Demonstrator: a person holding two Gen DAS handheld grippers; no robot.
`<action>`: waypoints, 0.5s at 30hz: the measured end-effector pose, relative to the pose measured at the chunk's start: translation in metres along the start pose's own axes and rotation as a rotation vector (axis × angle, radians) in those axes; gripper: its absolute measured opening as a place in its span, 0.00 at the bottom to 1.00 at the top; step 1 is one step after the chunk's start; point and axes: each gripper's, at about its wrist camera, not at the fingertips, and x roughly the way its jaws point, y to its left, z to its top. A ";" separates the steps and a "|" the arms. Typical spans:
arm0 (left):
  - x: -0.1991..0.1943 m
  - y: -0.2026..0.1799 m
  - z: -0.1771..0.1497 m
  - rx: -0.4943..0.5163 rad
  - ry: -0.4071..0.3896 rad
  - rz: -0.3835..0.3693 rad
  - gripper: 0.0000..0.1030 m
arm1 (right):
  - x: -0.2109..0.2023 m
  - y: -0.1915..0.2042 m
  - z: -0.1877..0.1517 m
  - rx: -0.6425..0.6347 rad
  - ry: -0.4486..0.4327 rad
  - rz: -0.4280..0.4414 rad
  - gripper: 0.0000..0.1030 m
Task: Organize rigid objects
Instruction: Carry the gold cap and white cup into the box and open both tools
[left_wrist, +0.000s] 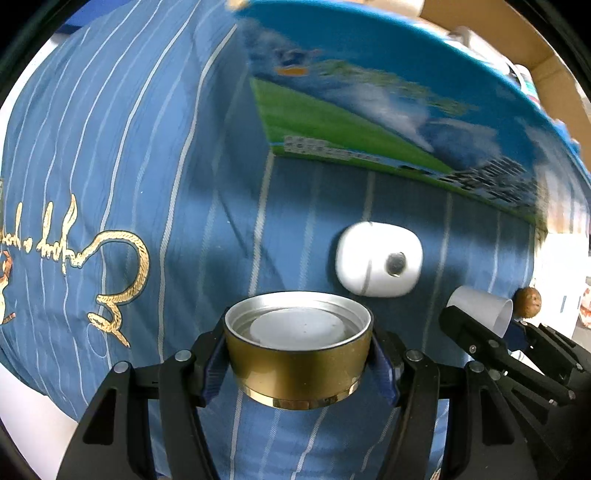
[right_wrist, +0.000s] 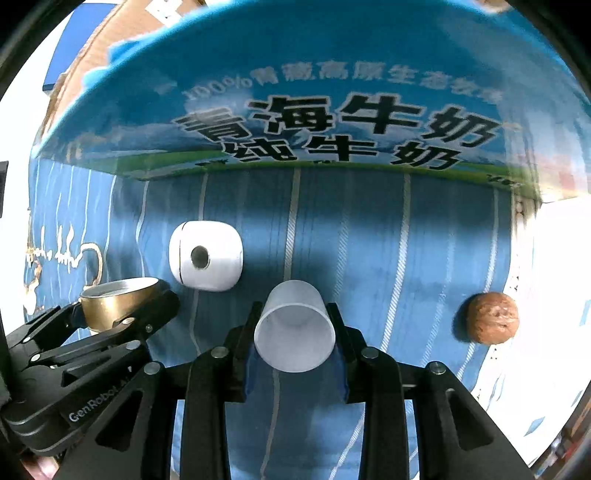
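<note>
The left gripper (left_wrist: 298, 356) is closed, its jaws pressing both sides of a gold lid (left_wrist: 297, 349) held open side up. The right gripper (right_wrist: 294, 332) clamps a white cup (right_wrist: 294, 326) tipped with its mouth toward the camera. In the right wrist view, the left gripper sits at eight o'clock, close alongside.

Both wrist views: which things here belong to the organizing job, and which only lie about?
Job things:
gold metal lid, in the left gripper
white plastic cup, in the right gripper
white rounded case
walnut
milk carton box

Just there:
blue striped cloth
</note>
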 end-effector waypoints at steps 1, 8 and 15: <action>-0.003 -0.003 -0.002 0.004 -0.003 -0.004 0.60 | -0.003 -0.001 -0.003 -0.006 -0.005 0.001 0.33; -0.028 -0.024 -0.023 0.043 -0.024 -0.041 0.60 | -0.029 -0.002 -0.020 -0.040 -0.049 0.011 0.33; -0.080 -0.047 -0.038 0.066 -0.090 -0.106 0.60 | -0.075 -0.015 -0.035 -0.053 -0.107 0.047 0.33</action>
